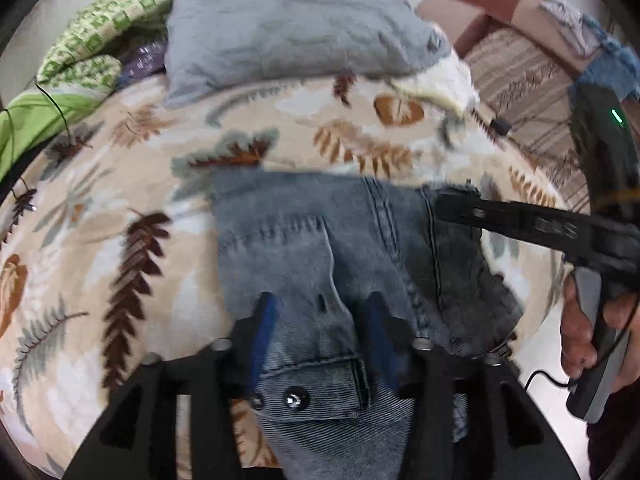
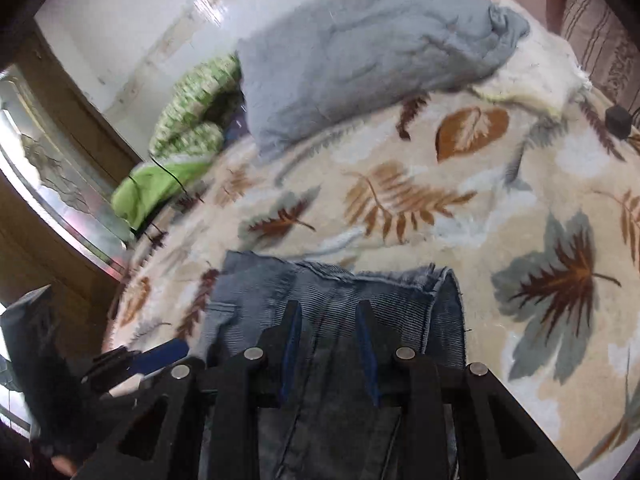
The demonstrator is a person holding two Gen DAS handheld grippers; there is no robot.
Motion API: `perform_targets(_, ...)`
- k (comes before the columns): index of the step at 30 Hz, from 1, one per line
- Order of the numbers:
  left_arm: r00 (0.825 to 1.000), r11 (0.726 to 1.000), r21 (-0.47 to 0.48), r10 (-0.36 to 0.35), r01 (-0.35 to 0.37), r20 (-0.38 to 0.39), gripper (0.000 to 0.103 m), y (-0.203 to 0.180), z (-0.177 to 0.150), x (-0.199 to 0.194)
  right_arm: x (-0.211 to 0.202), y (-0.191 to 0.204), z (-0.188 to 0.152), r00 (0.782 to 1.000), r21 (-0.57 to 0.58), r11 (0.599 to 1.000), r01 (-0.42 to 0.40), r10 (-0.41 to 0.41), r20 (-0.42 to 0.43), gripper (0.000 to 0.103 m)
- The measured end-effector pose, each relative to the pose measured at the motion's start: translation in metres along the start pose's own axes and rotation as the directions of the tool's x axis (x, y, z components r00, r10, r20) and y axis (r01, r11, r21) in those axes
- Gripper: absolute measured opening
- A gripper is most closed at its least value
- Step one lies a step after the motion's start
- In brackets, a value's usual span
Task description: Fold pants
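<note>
the jeans (image 1: pixel 320 248) lie folded on the bed, on a leaf-print blanket (image 1: pixel 120 200), their far edge straight across and the waistband with its metal button (image 1: pixel 295 399) nearest the left camera. a grey pillow (image 1: pixel 288 28) sits well beyond them at the head of the bed, with a green patterned cloth (image 1: pixel 100 36) beside it.

the left claw (image 1: pixel 320 312) points steeply down over the waistband end of the jeans. its two blue-padded fingers (image 1: pixel 264 320) stand apart, about half open, with a ridge of denim between them; the pads do not look pressed onto the cloth.

the right claw (image 2: pixel 328 320) also tilts down, over the dark side of the jeans near the folded edge. its fingers stand a narrow way apart, with denim directly below and between them. whether the pads pinch a fold or only hover over it, i cannot tell. in the left view this claw reaches in from the right as a dark bar laid across the jeans' edge, and the person's right hand (image 1: pixel 588 328) wraps around its grey handle at the frame's edge. in the right view the left claw shows at the lower left, beside the jeans.
</note>
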State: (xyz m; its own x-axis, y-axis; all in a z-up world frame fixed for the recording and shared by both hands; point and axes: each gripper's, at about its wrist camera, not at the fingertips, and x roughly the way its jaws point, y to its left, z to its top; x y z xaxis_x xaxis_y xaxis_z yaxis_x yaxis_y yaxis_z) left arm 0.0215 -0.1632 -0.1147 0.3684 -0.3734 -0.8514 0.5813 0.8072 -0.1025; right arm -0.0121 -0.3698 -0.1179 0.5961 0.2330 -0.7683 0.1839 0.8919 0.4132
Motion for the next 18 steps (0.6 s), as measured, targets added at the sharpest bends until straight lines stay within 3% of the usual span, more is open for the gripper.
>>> perform_targets(2, 0.999, 0.999, 0.026, 0.03, -0.03, -0.035, 0.052, -0.005, -0.005, 0.015, 0.023, -0.011, 0.0, 0.997, 0.015, 0.999, 0.047, -0.046, -0.069, 0.031)
perform_targets(4, 0.998, 0.997, 0.059, 0.053, -0.051, -0.039, 0.053, -0.008, -0.007, 0.025, 0.043, -0.024, 0.0, 0.992, 0.062, 0.997, 0.037, -0.029, -0.126, 0.032)
perform_targets(9, 0.995, 0.996, 0.063, 0.068, -0.063, -0.079, 0.058, -0.008, 0.002, 0.04, 0.049, -0.043, 0.009, 0.989, 0.133, 0.991, -0.023, 0.042, -0.142, 0.032)
perform_targets(14, 0.995, 0.999, -0.025, 0.04, -0.043, -0.09, 0.058, -0.001, 0.002, 0.02, 0.021, -0.042, 0.003, 0.994, 0.173, 0.984, -0.051, 0.067, -0.088, 0.032)
perform_targets(18, 0.998, 0.998, -0.027, 0.059, -0.059, -0.023, 0.058, 0.004, -0.005, -0.017, -0.02, -0.021, -0.004, 0.997, 0.115, 0.991, -0.068, 0.071, -0.024, 0.032)
